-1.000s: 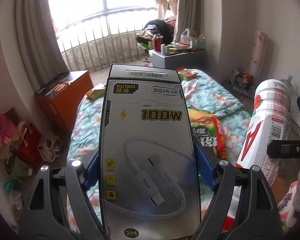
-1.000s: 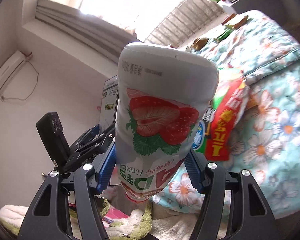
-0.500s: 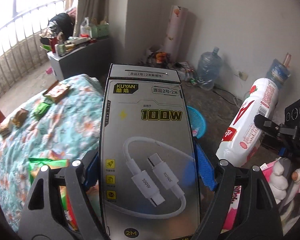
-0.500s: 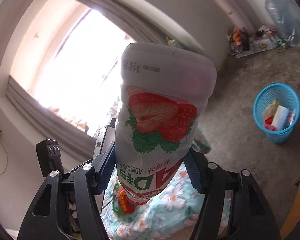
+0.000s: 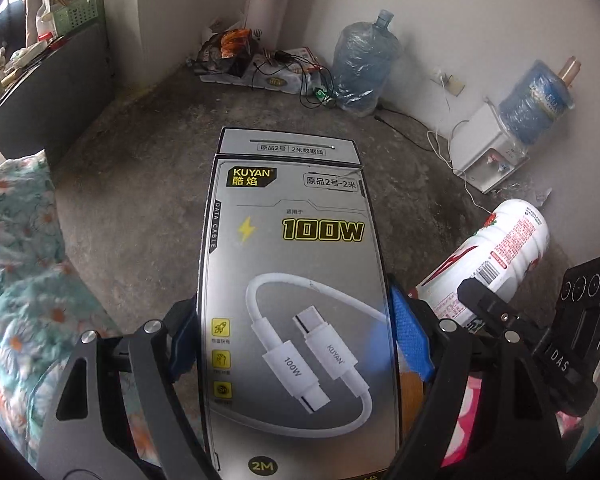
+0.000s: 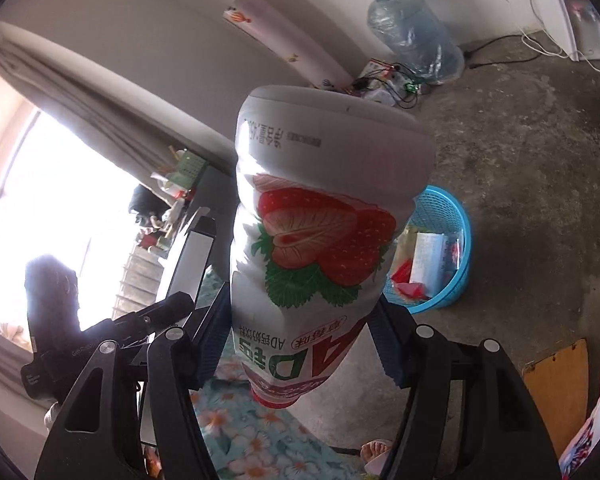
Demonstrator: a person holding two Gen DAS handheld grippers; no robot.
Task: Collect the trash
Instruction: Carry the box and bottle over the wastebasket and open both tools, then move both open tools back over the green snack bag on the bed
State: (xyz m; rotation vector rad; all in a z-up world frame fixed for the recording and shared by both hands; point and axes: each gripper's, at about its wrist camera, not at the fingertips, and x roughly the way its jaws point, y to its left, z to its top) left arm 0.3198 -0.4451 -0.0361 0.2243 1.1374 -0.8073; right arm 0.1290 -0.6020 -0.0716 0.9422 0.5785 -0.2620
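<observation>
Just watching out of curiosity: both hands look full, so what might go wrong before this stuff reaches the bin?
The blue basket is small and already part full, so the long cable box may tip out. The strawberry drink bottle is held near its neck and could swing or slip from the fingers.

- You have the KUYAN data cable box (image 5: 296, 300), a flat silver-grey carton printed "100W" and "2M" with a white cable pictured, clamped flat-face-up between your left gripper's (image 5: 292, 344) blue pads, its top end pointing away from you.
- Your right gripper (image 6: 300, 344) pinches the strawberry AD milk drink bottle (image 6: 320, 240) near its neck, so the white base points away and the label reads upside down.
- The blue mesh wastebasket (image 6: 452, 280) stands on the floor just beyond the bottle to its right, with wrappers and paper inside.
</observation>
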